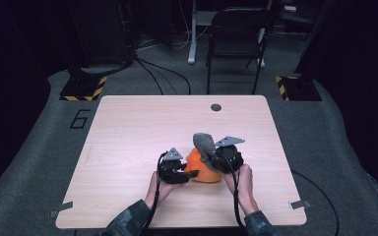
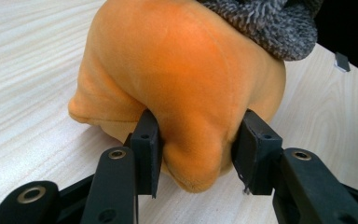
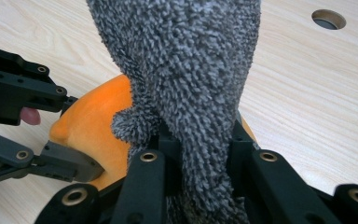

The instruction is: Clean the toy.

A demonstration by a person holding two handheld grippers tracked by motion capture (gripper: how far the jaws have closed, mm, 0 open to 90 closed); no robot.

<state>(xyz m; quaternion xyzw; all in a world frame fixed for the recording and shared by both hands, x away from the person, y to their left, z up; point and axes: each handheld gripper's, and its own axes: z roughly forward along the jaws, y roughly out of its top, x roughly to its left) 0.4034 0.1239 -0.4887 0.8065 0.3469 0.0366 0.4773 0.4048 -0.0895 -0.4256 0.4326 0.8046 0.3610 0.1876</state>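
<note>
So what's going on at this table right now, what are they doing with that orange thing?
A person is working at a wooden table with a handheld gripper in each hand. The left gripper has its jaws around a bulge of an orange plush toy that lies on the table, with the pads against the fabric. The right gripper is shut on a fuzzy grey cloth piece, which stands up from the top of the toy. It may be pulling this piece, but whether the piece is attached to the toy cannot be told.
</note>
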